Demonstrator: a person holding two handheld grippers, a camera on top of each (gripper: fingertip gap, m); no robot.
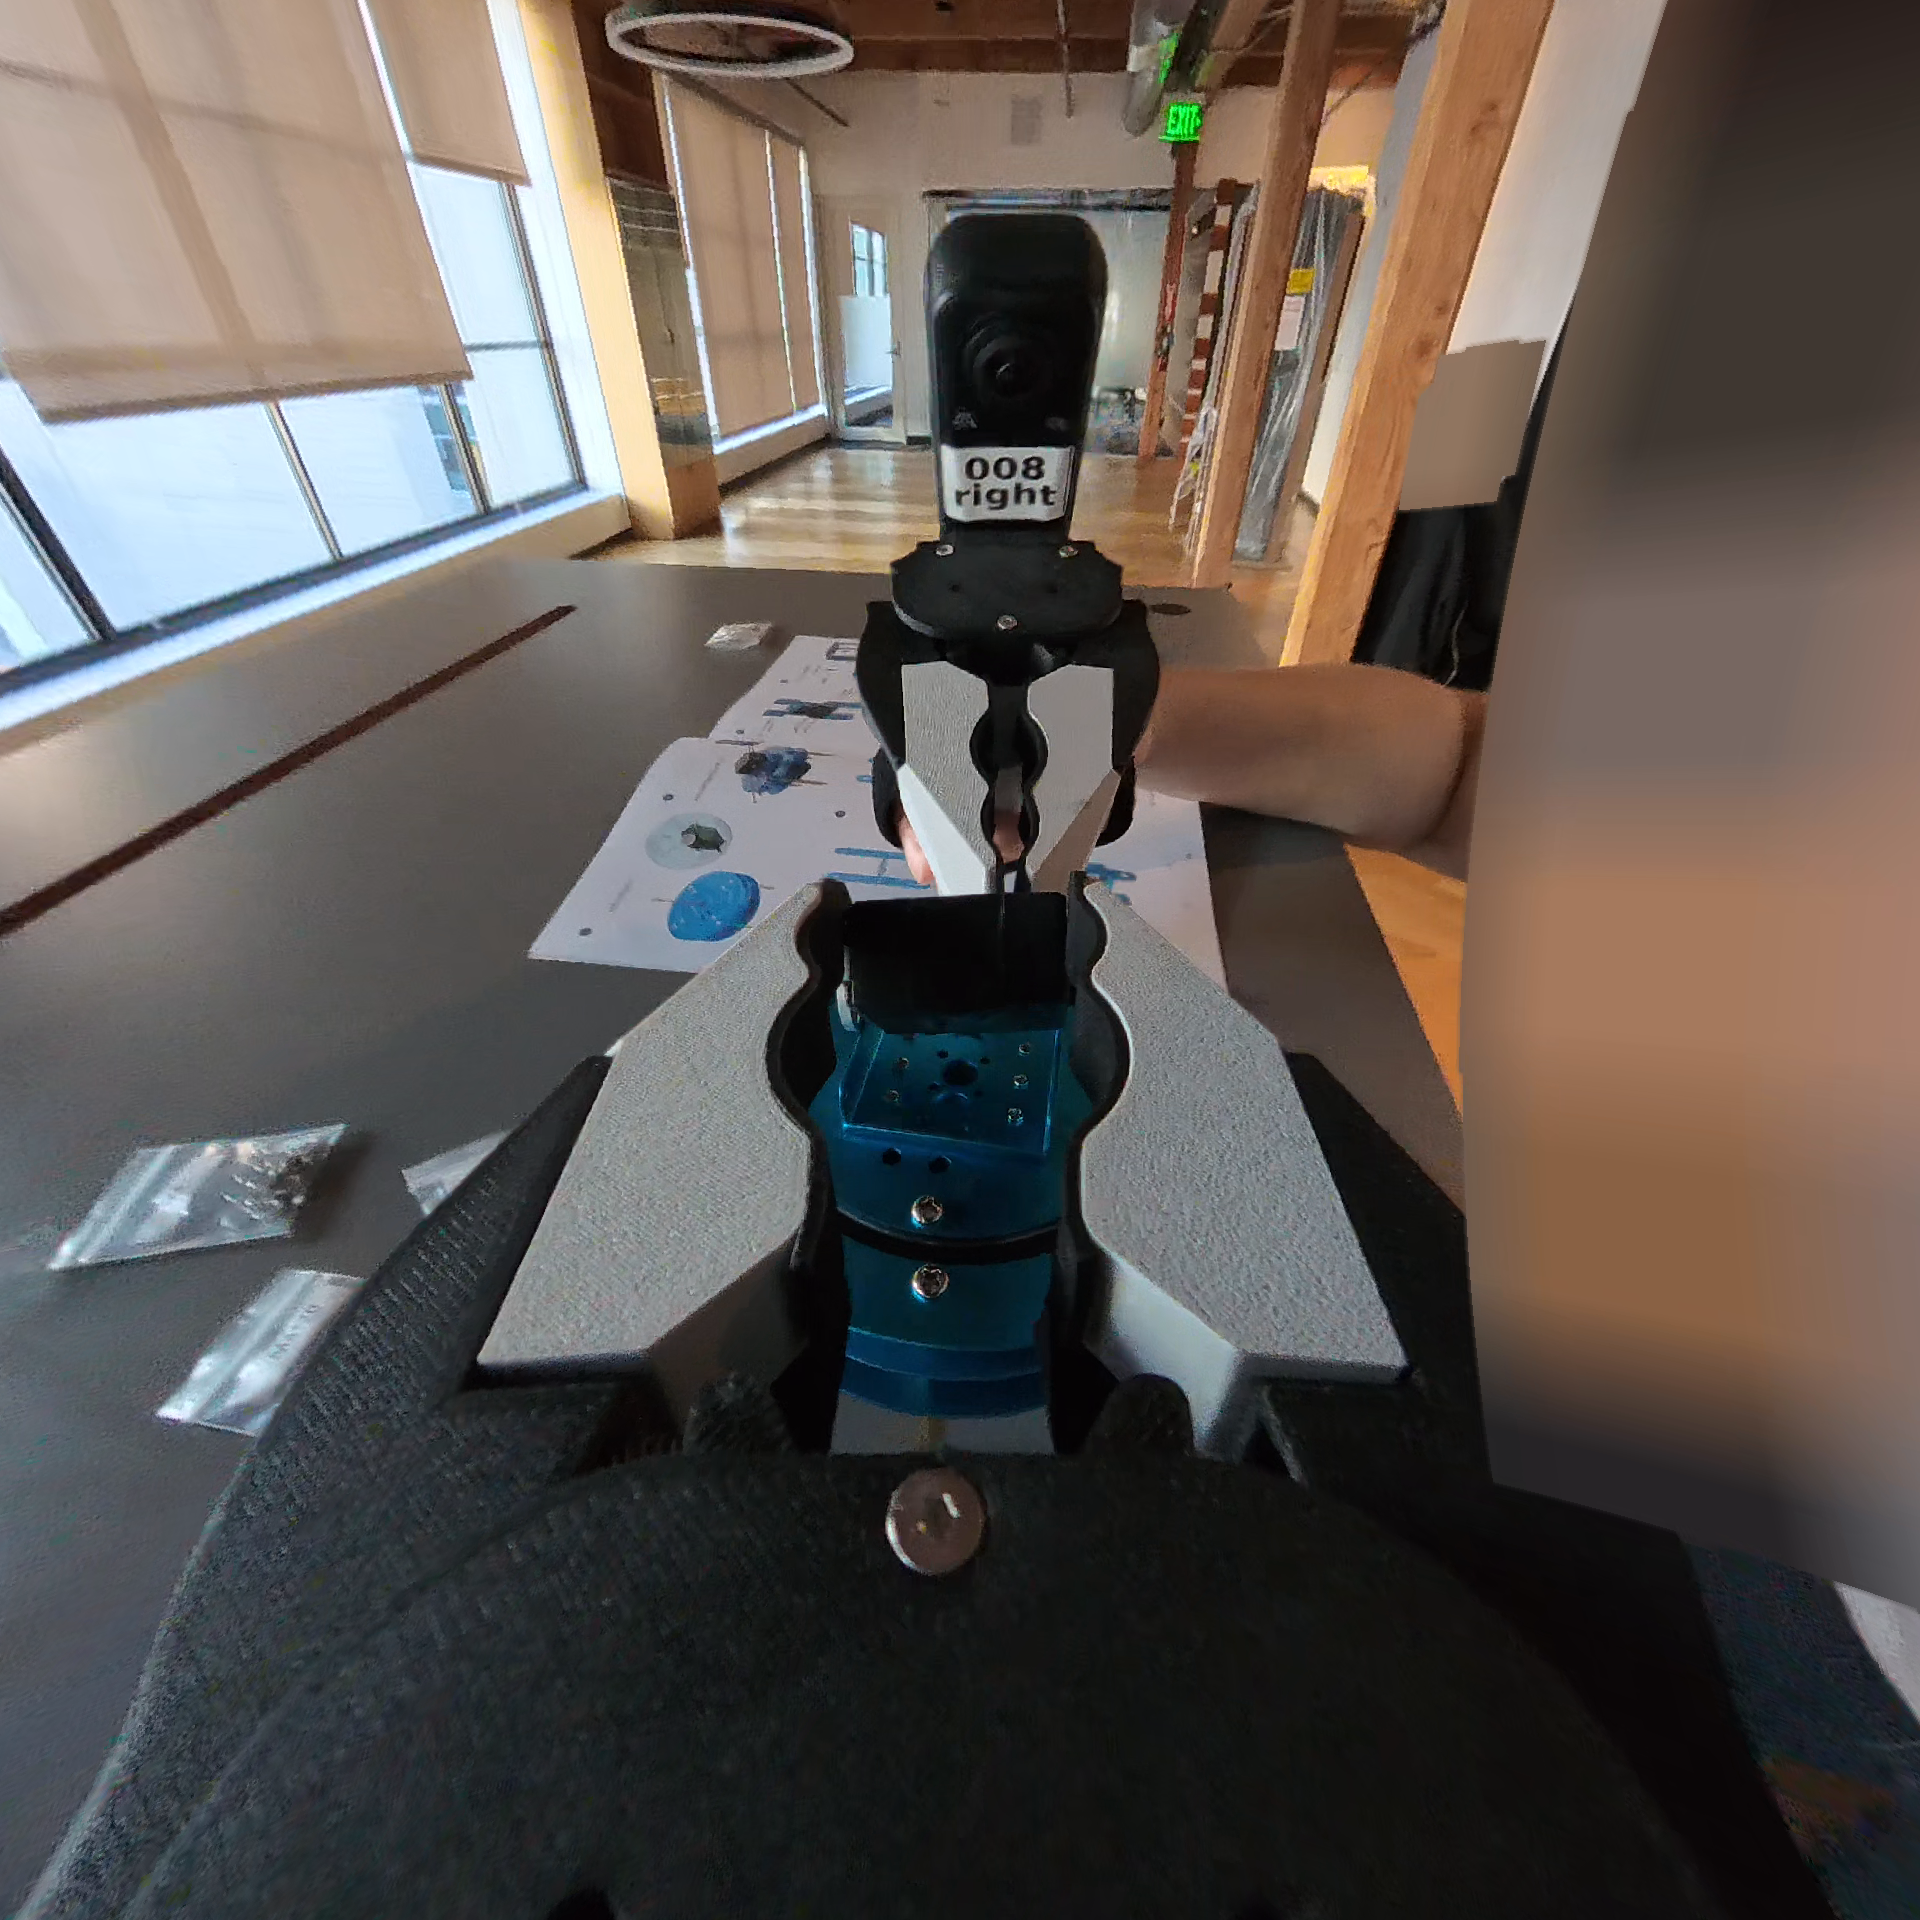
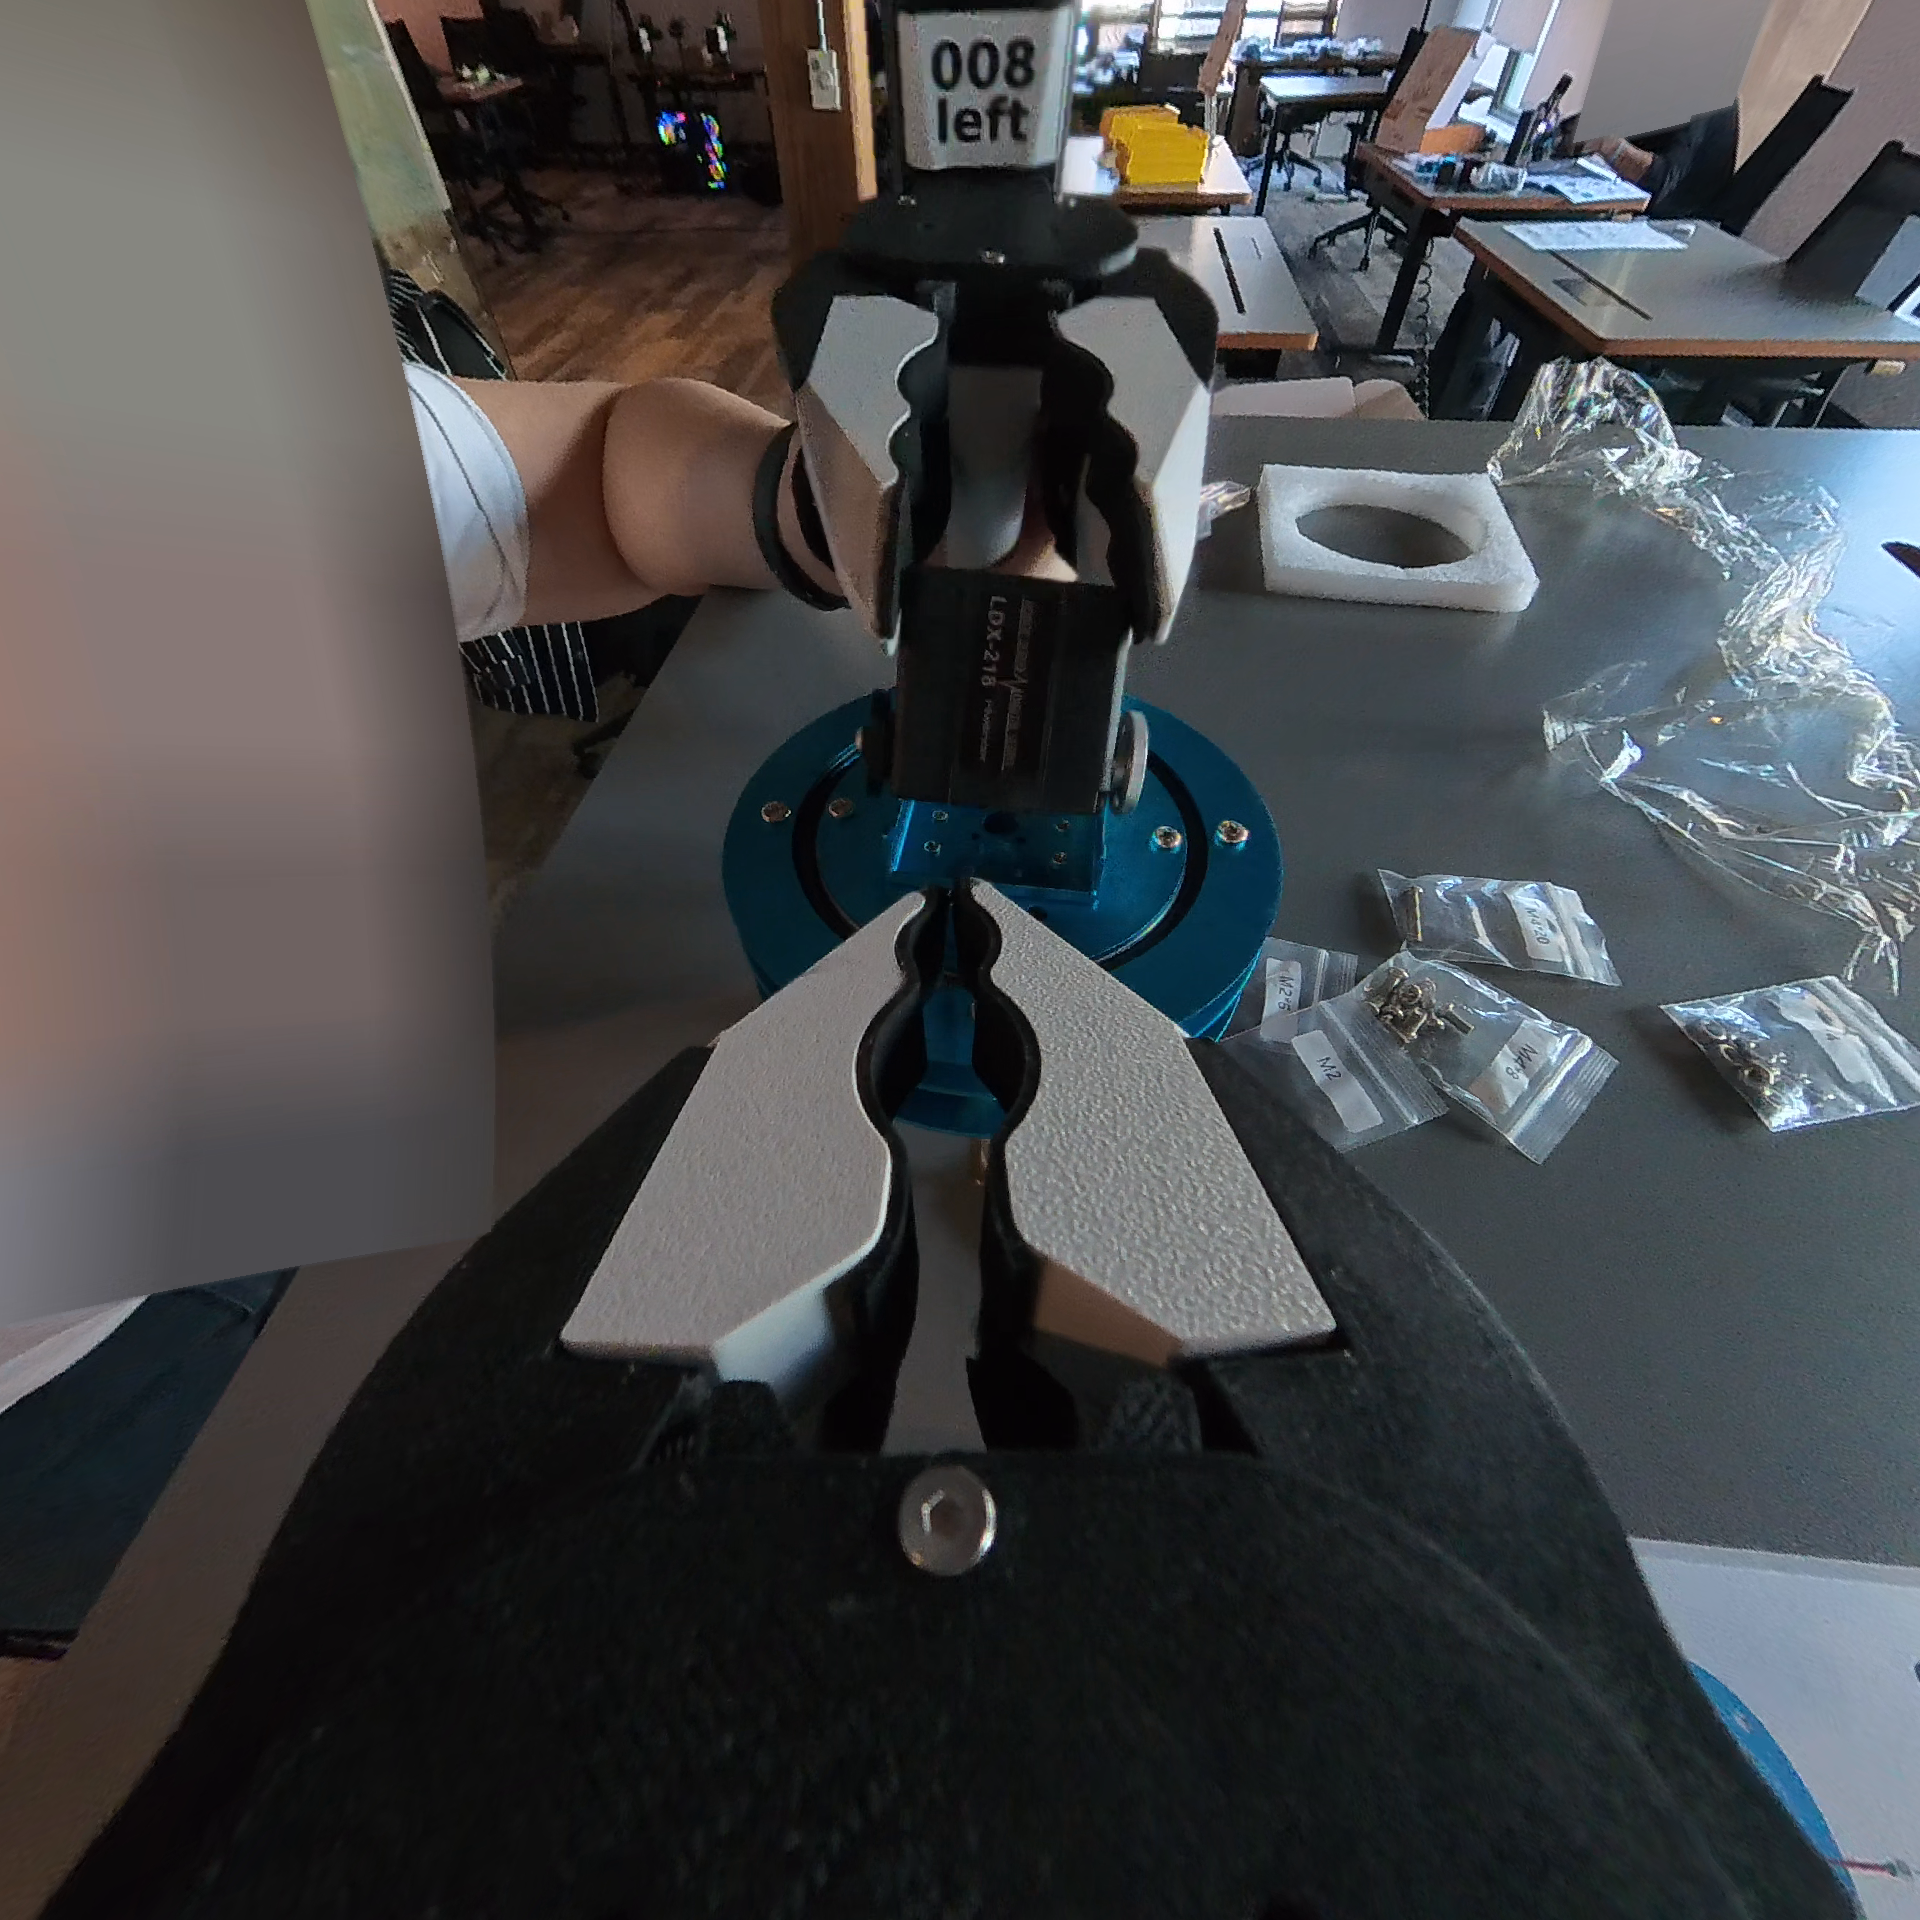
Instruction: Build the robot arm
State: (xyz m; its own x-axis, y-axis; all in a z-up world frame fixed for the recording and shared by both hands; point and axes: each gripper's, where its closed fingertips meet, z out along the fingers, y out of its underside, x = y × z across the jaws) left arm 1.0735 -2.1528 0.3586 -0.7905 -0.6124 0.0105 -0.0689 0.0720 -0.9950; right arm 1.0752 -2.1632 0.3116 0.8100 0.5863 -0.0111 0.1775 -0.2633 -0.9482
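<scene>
My left gripper [image 1: 956, 904] is shut on a black servo block [image 1: 956, 966], with one finger on each side. The servo sits on a blue metal bracket [image 1: 945, 1091] on top of a round blue base [image 1: 935, 1340] on the grey table. The right wrist view shows the same: the left gripper [image 2: 1018, 623], the servo [image 2: 1003, 696], the bracket [image 2: 987, 842] and the base [image 2: 1226, 883]. My right gripper [image 2: 951, 899] faces the left one. Its jaws are closed and its tips are just in front of the bracket, below the servo. It also shows in the left wrist view [image 1: 1003, 883], at the servo's far edge.
Several small bags of screws [image 2: 1455, 1018] lie right of the base; they also show in the left wrist view [image 1: 197, 1195]. A white foam block with a round hole [image 2: 1392, 530] and crumpled clear wrap [image 2: 1745, 644] lie farther back. Printed sheets [image 1: 717, 831] lie behind the base. A person's forearm [image 1: 1309, 748] rests at the table edge.
</scene>
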